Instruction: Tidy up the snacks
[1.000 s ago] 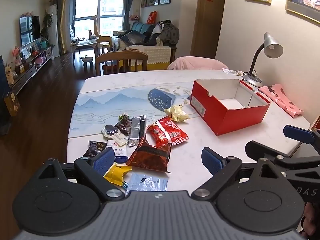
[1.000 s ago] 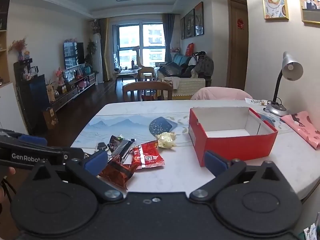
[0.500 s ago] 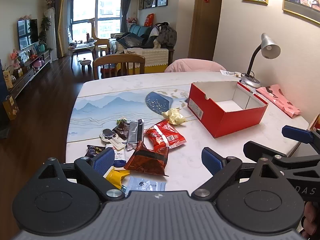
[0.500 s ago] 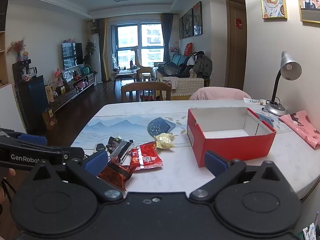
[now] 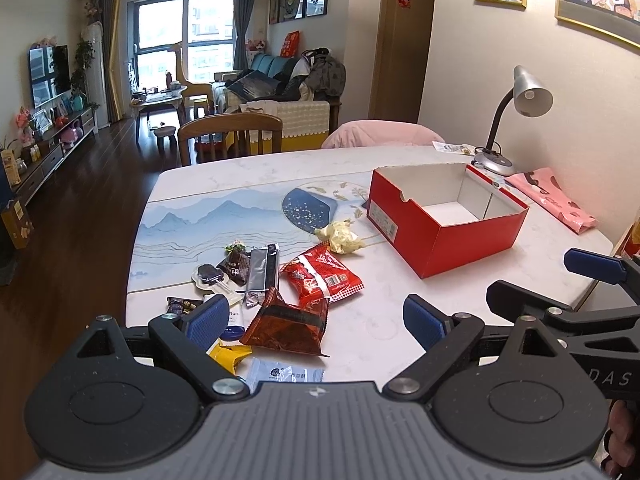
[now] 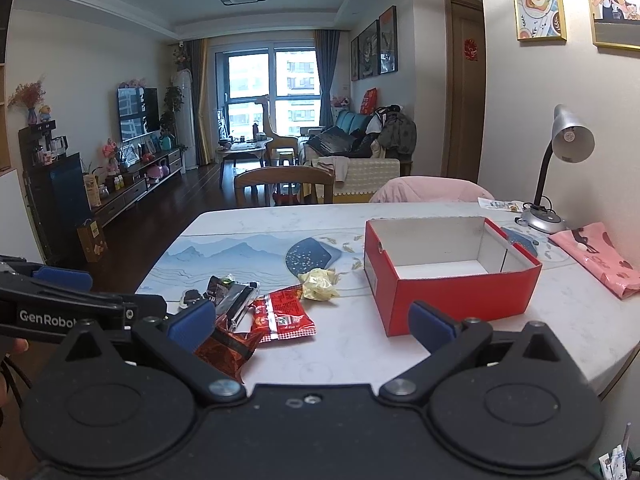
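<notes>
Both the left gripper (image 5: 316, 318) and right gripper (image 6: 312, 322) hover with fingers spread wide, empty. Snack packets (image 5: 320, 276) lie scattered on the desk (image 5: 400, 320), left of the red box (image 5: 444, 216).

Dark wood floor (image 5: 92, 208), big window (image 6: 276, 92) far back, TV (image 6: 134, 110) on my left, desk lamp (image 6: 560, 160) by the right wall.

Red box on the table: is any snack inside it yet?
No. In the left wrist view the red box shows only its bare white floor; the snacks lie on the table beside it.
</notes>
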A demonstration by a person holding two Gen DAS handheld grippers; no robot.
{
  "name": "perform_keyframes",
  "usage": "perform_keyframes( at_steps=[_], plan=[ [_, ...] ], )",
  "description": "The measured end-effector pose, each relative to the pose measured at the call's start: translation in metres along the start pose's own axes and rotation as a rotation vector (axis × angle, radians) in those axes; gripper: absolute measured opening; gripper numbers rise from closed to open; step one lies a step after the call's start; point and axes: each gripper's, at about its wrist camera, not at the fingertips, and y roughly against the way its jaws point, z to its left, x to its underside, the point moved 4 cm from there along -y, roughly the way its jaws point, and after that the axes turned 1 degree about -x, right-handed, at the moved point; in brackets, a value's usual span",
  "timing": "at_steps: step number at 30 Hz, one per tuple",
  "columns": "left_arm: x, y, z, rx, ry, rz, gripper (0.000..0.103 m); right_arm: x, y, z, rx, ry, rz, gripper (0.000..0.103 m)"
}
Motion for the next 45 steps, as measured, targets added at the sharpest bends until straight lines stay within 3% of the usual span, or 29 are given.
perform_keyframes(
  at_steps=[45],
  plan=[
    [0.000,0.003,0.011,-0.024,0.030,0.003,0.094,-0.008,-0.005,0.013,-0.048,0.051,0.004,0.102]
  ],
)
